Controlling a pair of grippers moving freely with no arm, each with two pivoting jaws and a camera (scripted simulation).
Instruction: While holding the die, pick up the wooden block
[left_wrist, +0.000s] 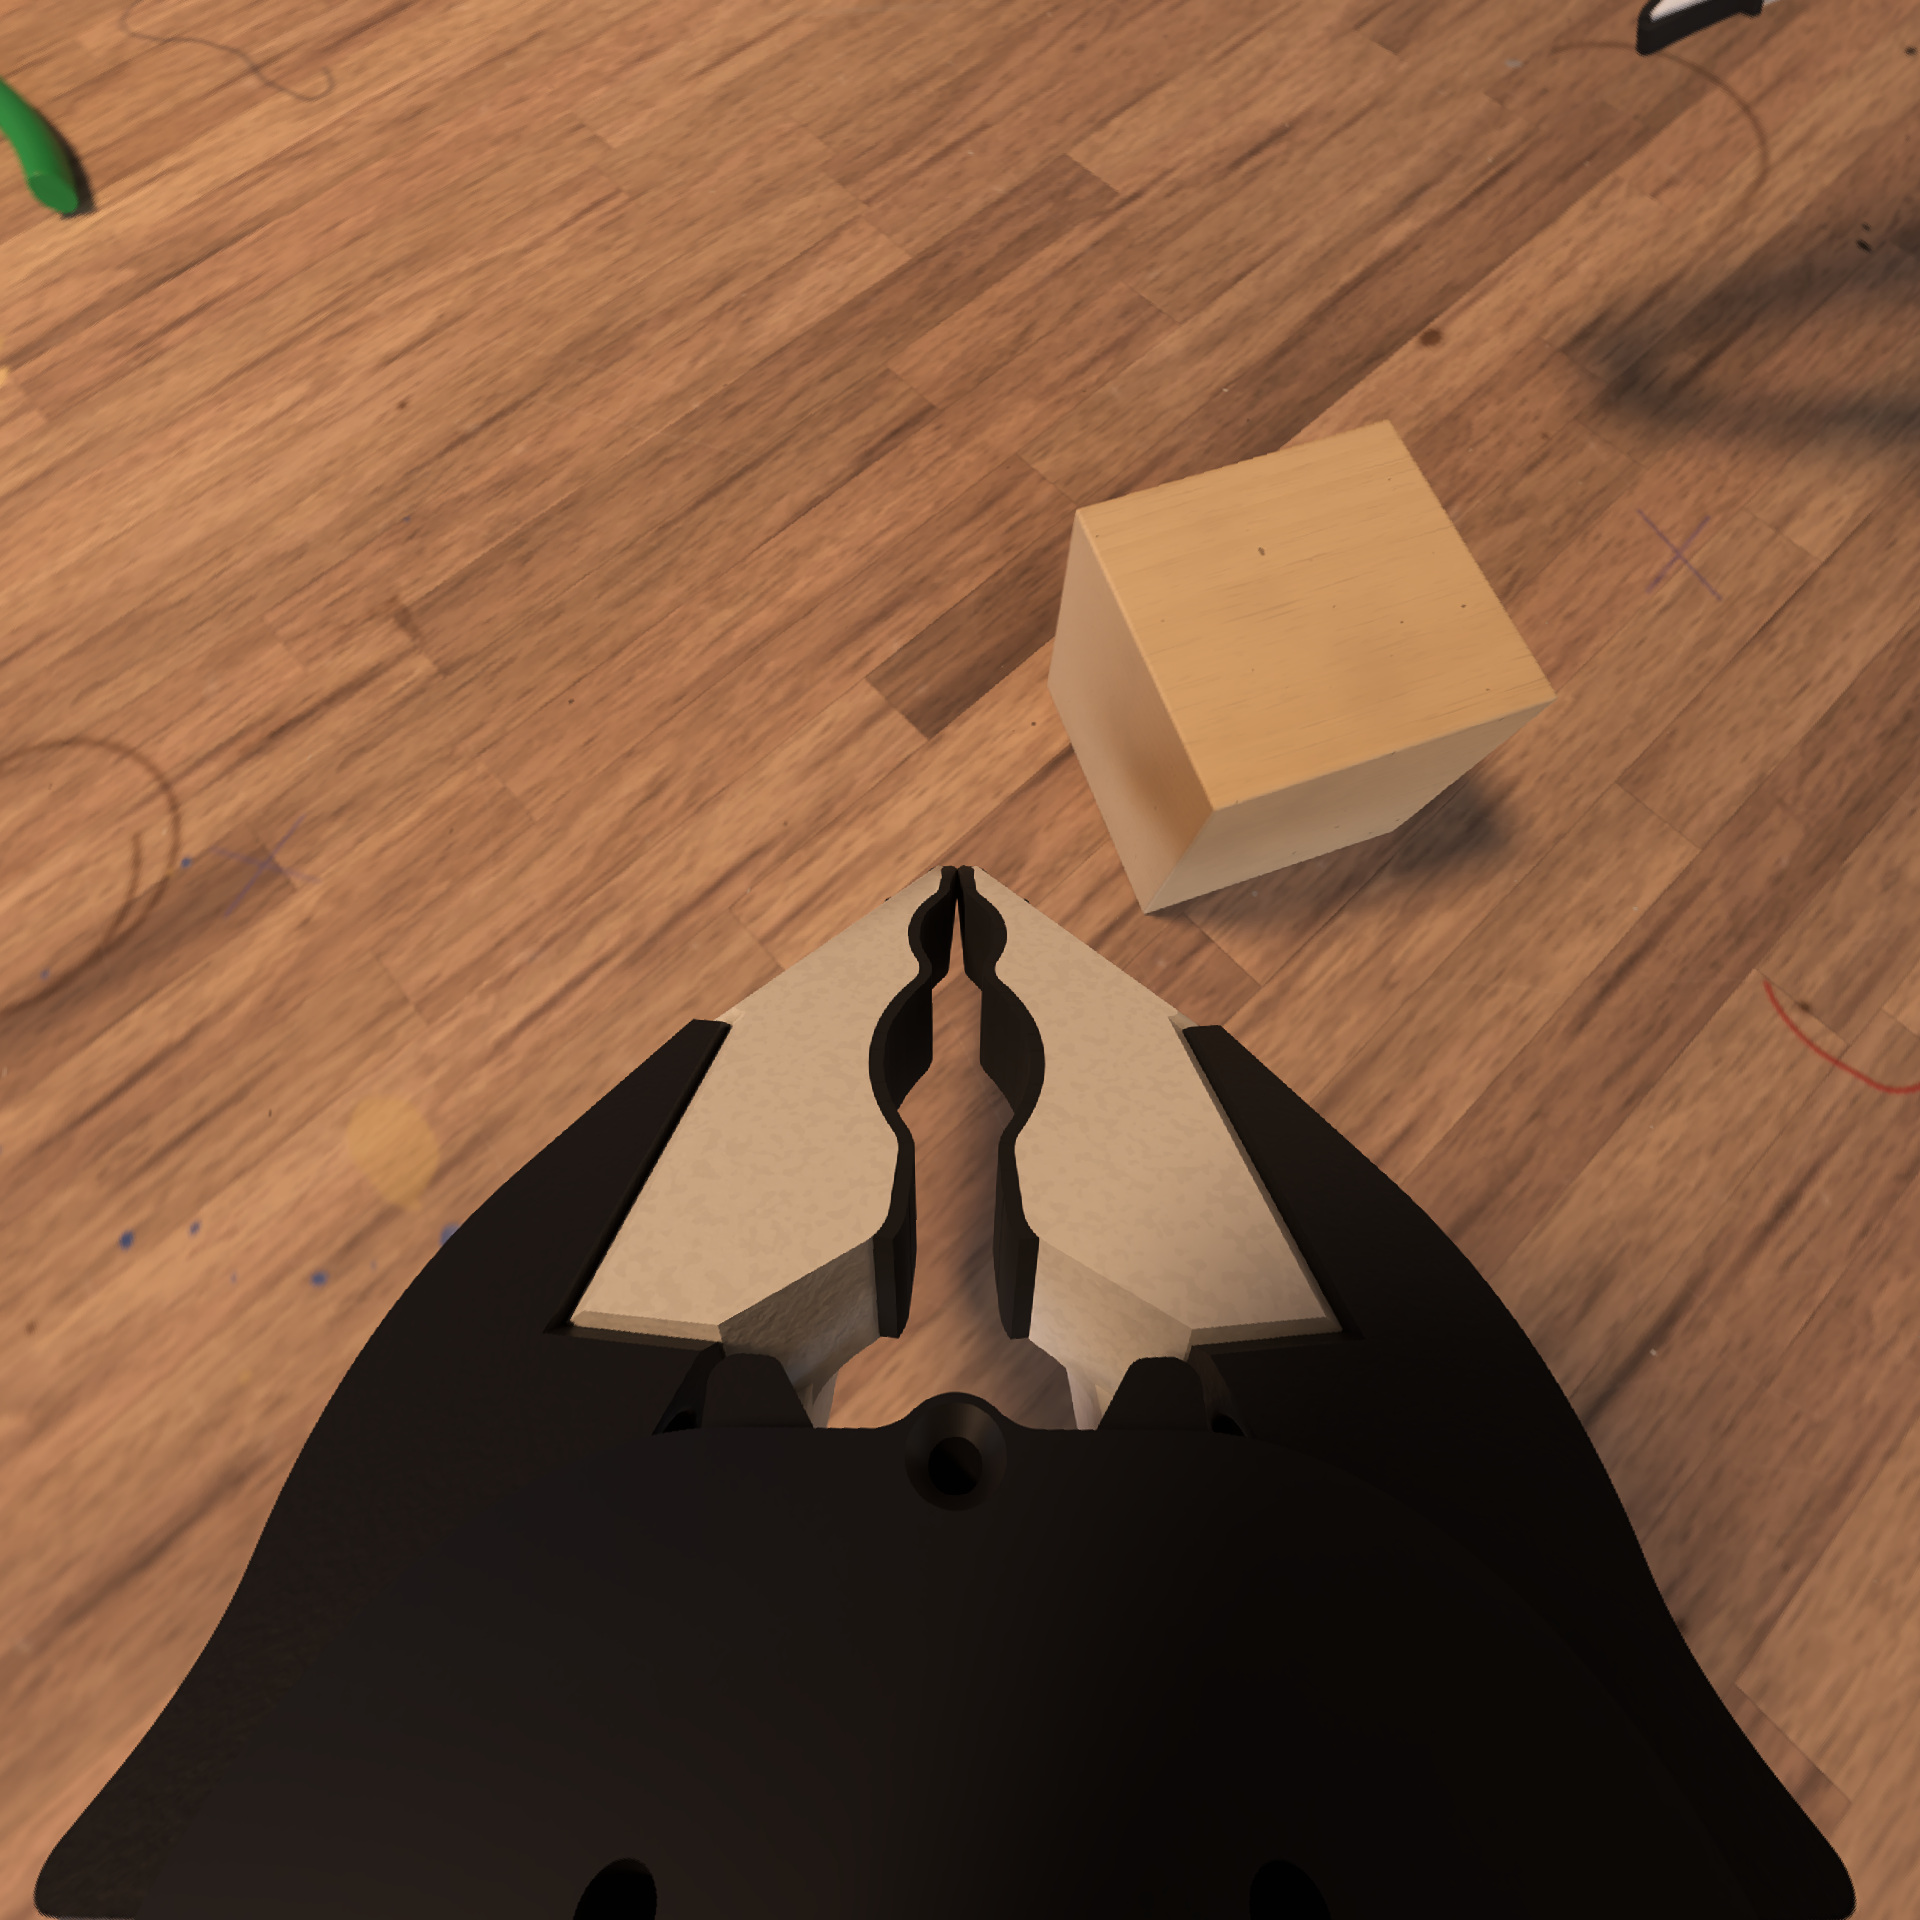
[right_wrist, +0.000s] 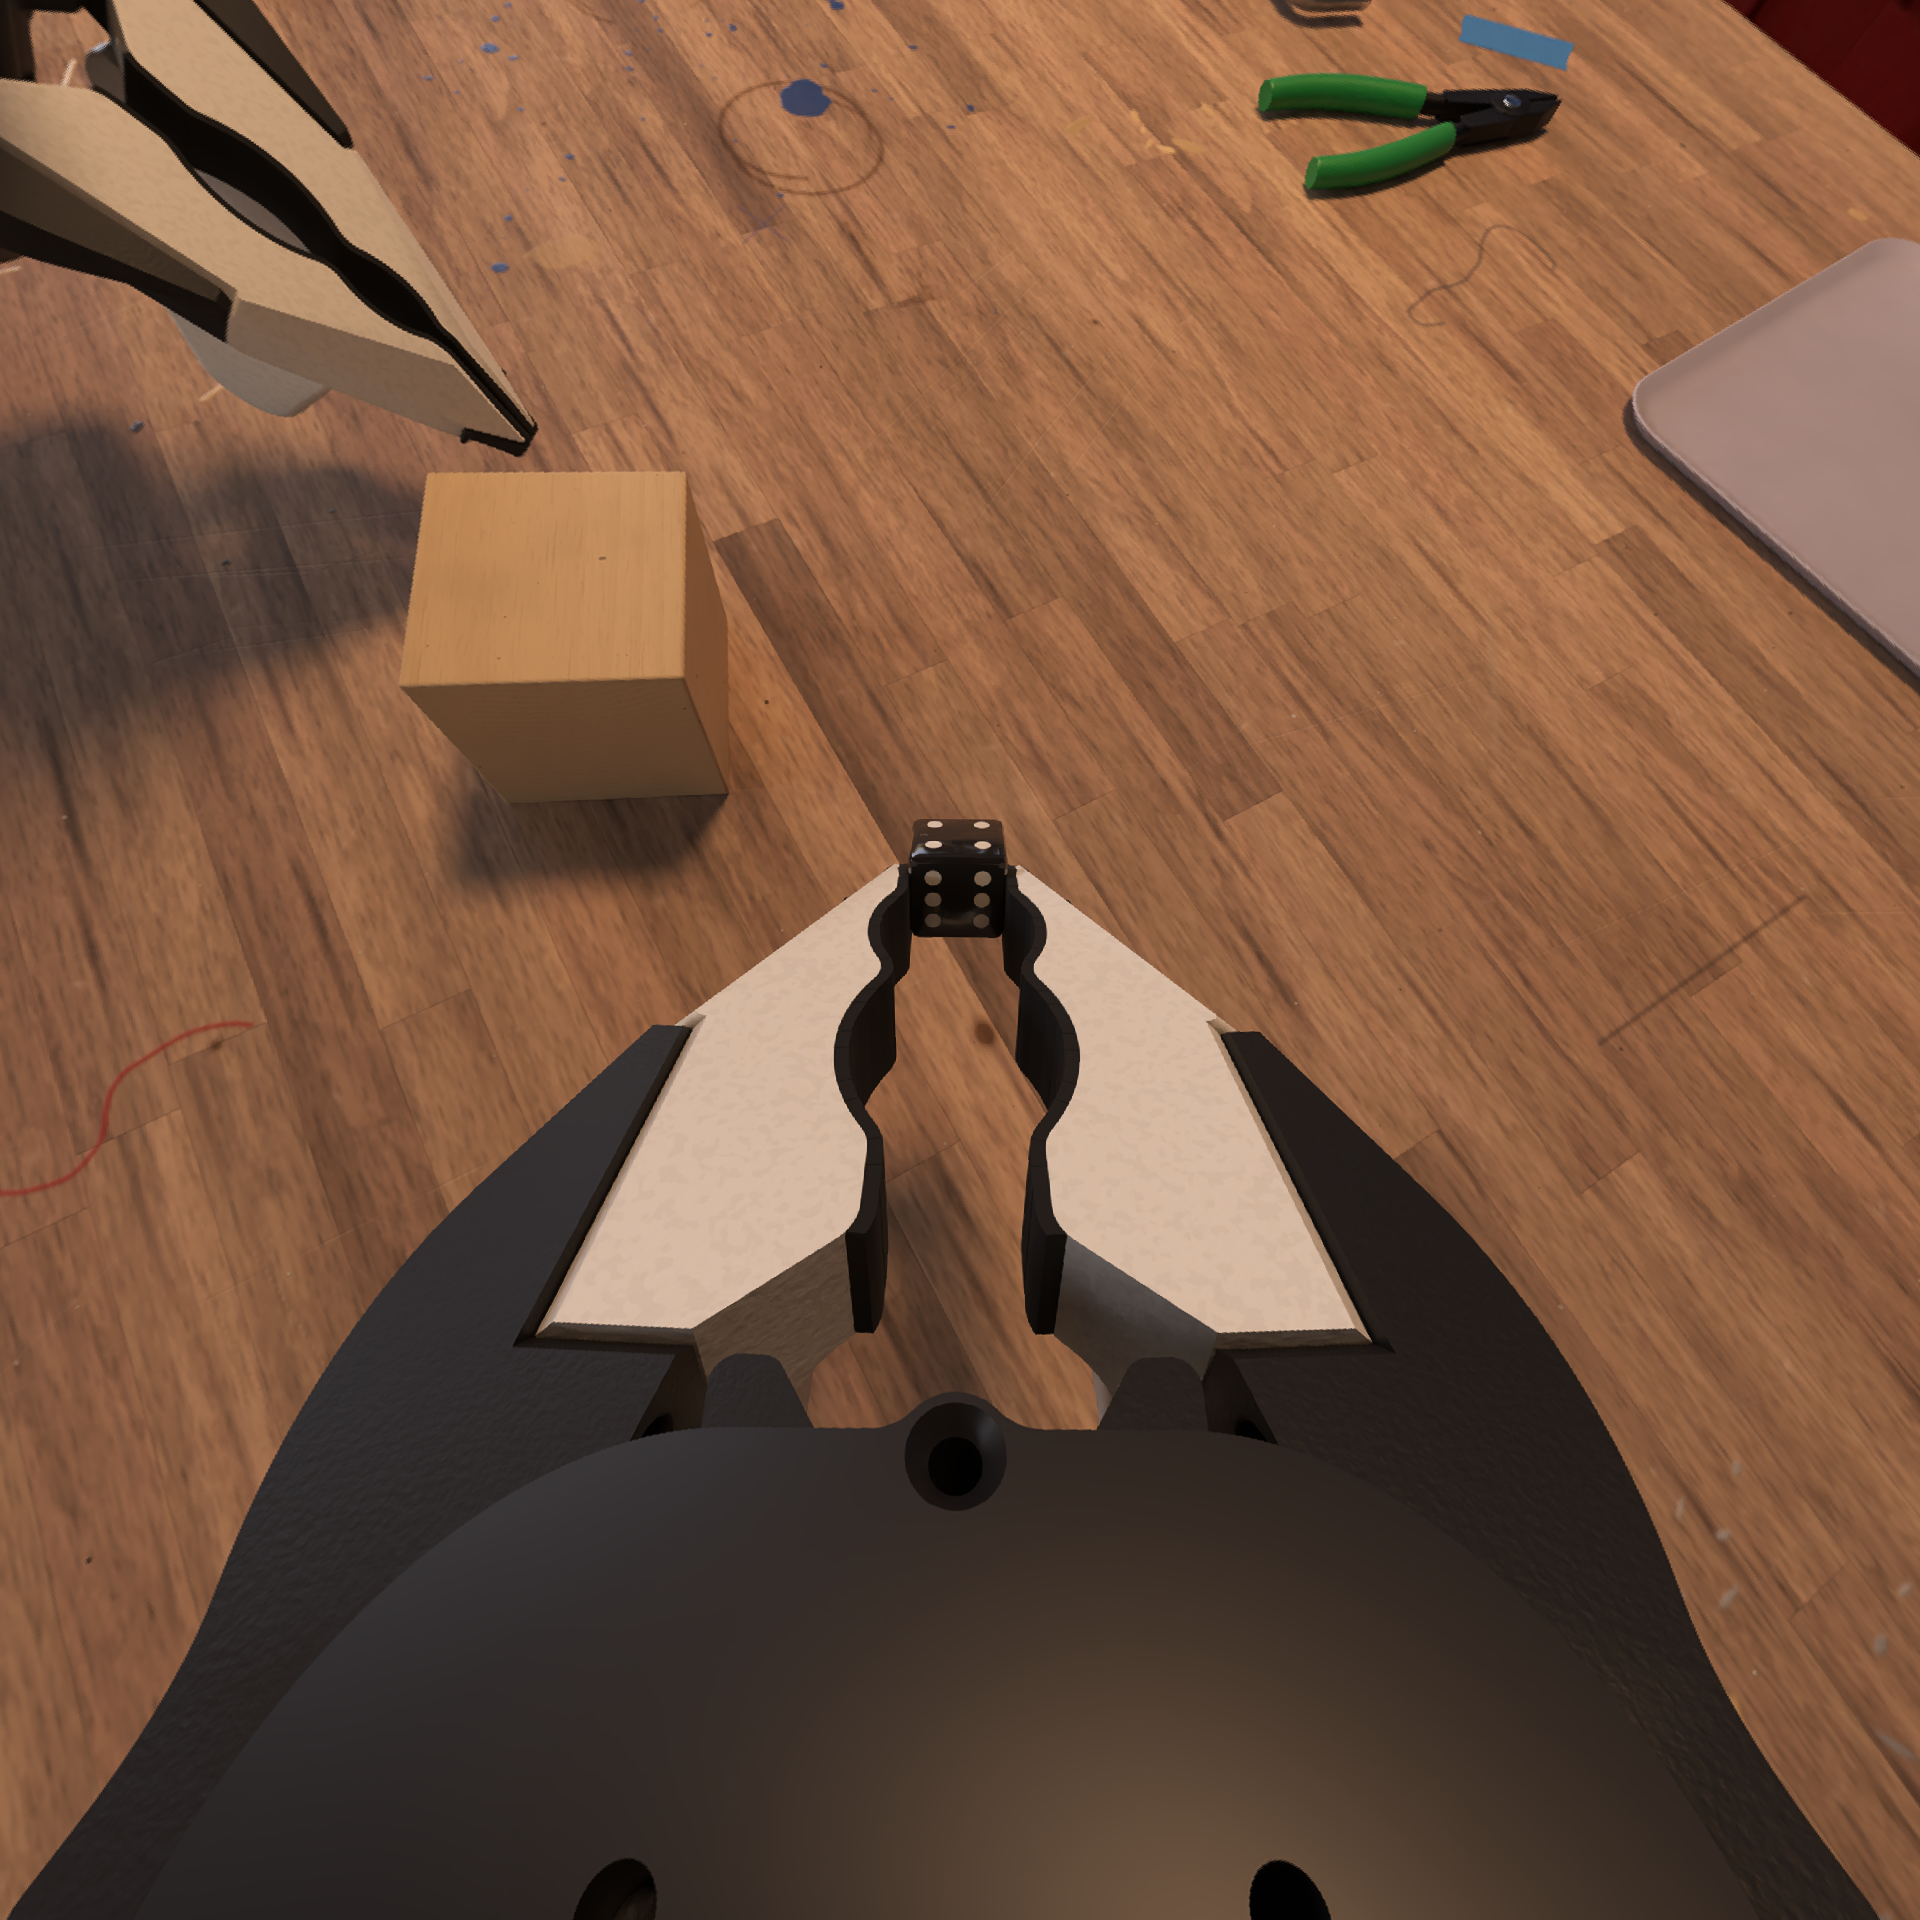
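Note:
The wooden block (left_wrist: 1299, 655) is a light tan cube resting on the wooden table, ahead and to the right of my left gripper (left_wrist: 956, 883). The left gripper is shut and empty, its tips touching, above the table just short of the block. In the right wrist view the block (right_wrist: 566, 634) sits to the left, and the left gripper (right_wrist: 499, 436) hovers just beyond its far edge. My right gripper (right_wrist: 956, 883) is shut on a small black die (right_wrist: 956, 878) with white pips, held at its fingertips above the table, to the right of the block.
Green-handled pliers (right_wrist: 1403, 130) lie far right on the table; a green handle tip (left_wrist: 42, 151) shows in the left wrist view. A grey tray (right_wrist: 1808, 436) sits at the right edge. A blue tape strip (right_wrist: 1515, 42) lies beyond the pliers.

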